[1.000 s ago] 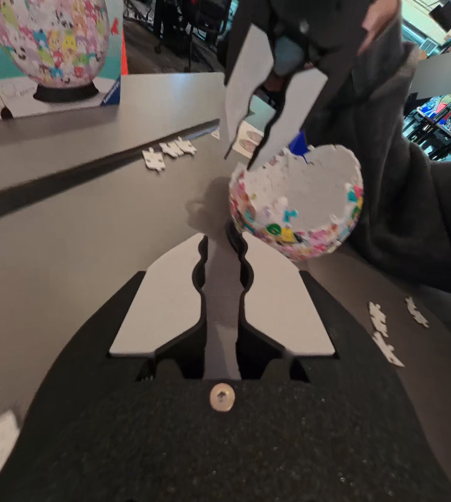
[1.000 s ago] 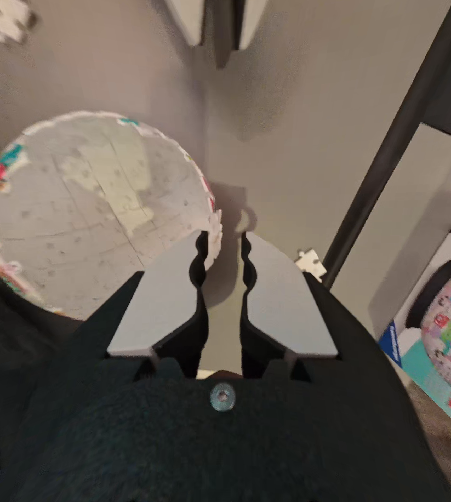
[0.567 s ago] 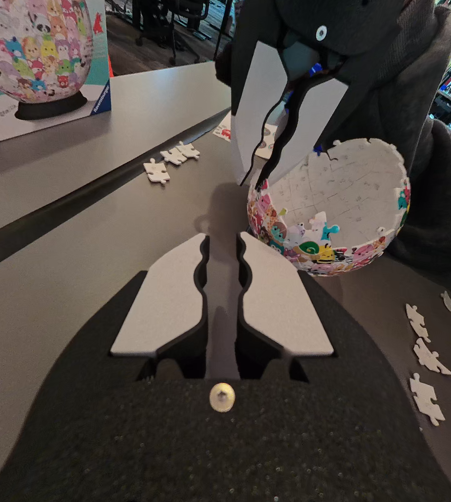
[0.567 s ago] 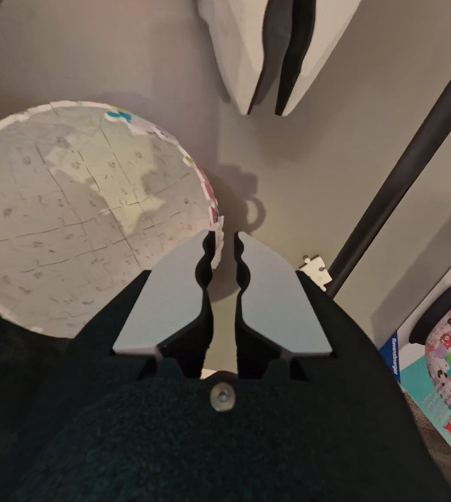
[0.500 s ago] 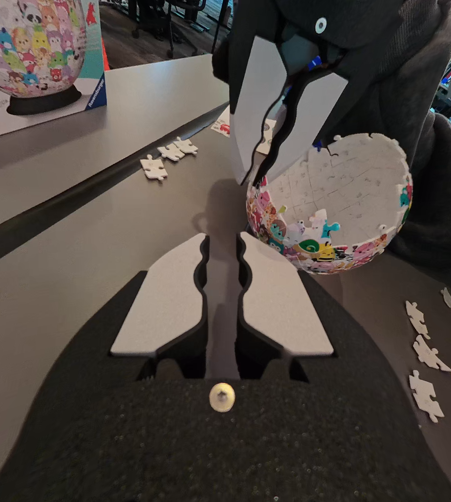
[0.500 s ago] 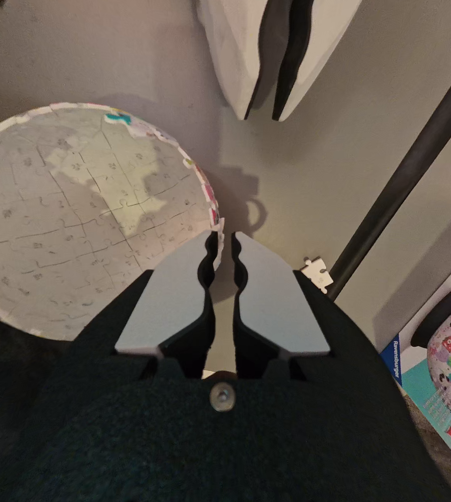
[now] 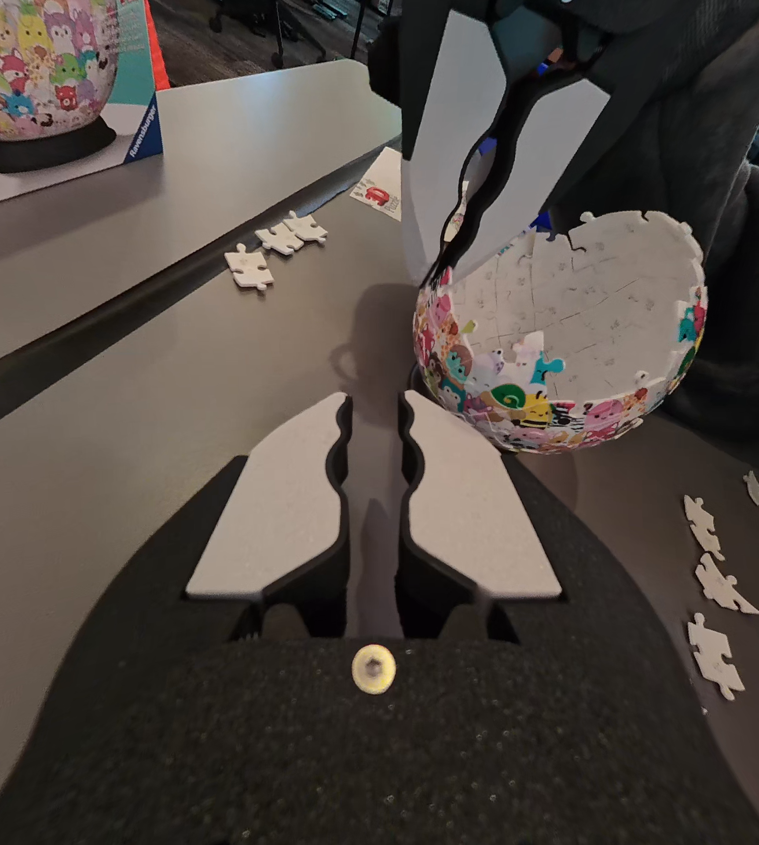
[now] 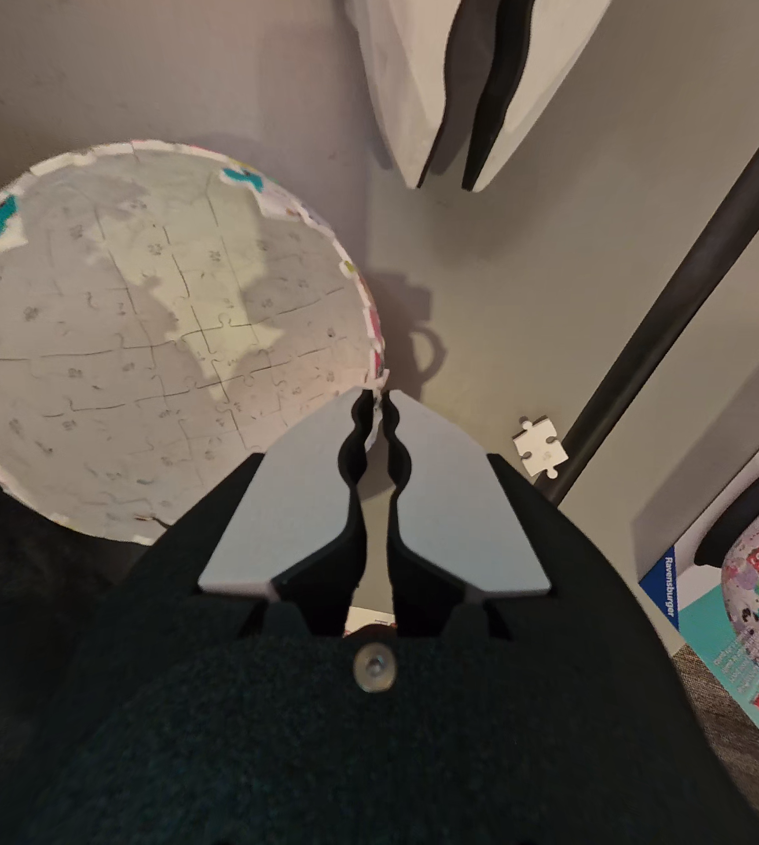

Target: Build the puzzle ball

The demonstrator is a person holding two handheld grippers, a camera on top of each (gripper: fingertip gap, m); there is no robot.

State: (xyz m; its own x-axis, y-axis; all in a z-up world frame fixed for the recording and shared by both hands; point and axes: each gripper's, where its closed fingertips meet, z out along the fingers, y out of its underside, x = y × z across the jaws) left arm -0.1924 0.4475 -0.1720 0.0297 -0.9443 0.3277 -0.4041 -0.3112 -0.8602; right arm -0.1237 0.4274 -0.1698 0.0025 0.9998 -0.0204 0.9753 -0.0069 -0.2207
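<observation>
The half-built puzzle ball (image 7: 551,329) is an open shell, white inside and with colourful cartoon figures outside; it sits tilted on the grey table. In the right wrist view I look into its white inside (image 8: 139,343). My right gripper (image 8: 376,395) is shut on the shell's near rim. It shows in the left wrist view (image 7: 437,279), coming down from above onto the shell's left rim. My left gripper (image 7: 374,402) is open with a narrow gap and empty, low over the table just left of the shell. It also shows at the top of the right wrist view (image 8: 441,185).
Loose white puzzle pieces lie by the table seam (image 7: 277,247), to the right (image 7: 711,571), and one near my right fingers (image 8: 539,446). The puzzle box (image 7: 48,91) stands far left. A dark gap (image 7: 139,292) divides two tabletops. A person's dark sleeve (image 7: 734,274) is behind the shell. My right fingertips sit around 8 cm from my left ones.
My right jaws have closed from a clear gap onto the shell's rim. My left gripper has drawn nearer to the shell, with its gap unchanged.
</observation>
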